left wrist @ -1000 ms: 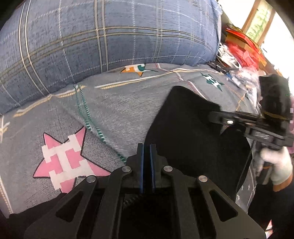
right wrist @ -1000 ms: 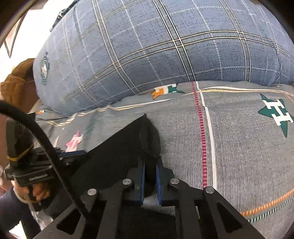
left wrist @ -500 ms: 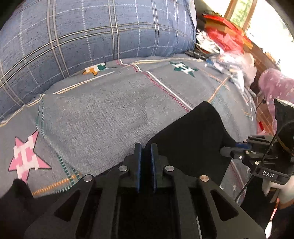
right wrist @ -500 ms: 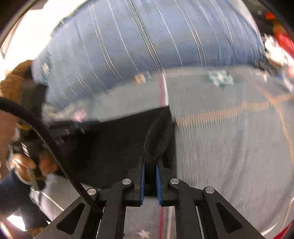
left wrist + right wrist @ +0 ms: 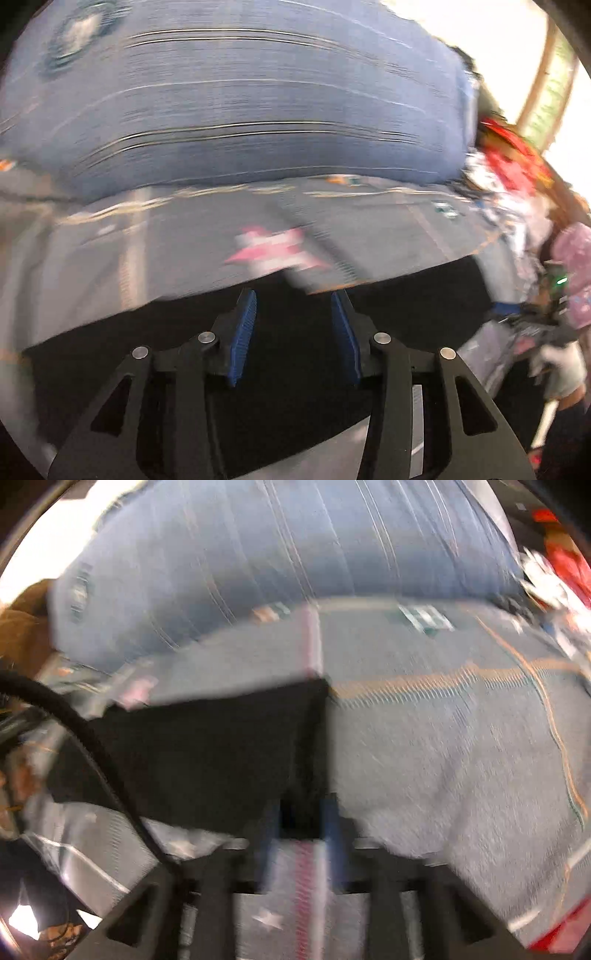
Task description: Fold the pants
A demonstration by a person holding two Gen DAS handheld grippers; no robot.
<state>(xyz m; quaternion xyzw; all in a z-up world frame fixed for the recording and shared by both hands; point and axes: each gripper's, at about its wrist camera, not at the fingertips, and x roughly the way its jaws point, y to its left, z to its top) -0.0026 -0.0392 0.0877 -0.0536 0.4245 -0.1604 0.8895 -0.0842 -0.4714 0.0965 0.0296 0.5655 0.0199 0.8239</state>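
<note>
The black pants [image 5: 406,295] lie flat on the grey patterned bedspread [image 5: 184,243]. In the left wrist view my left gripper [image 5: 293,302] is open, its blue pads [image 5: 243,332] wide apart just above the near edge of the pants, holding nothing. The right gripper [image 5: 517,314] shows at the far right by the pants' other end. In the blurred right wrist view the pants [image 5: 207,760] spread to the left, and my right gripper [image 5: 301,812] has its fingers apart at their right corner, with black cloth showing between them.
A large blue plaid pillow [image 5: 240,110] fills the back of the bed. Red and white clutter [image 5: 513,166] sits by the window at the right. A black cable [image 5: 92,746] crosses the left of the right wrist view.
Both grippers have opened and let go of the pants, which now lie spread flat on the bed. Both cameras are moving fast and the frames are blurred.
</note>
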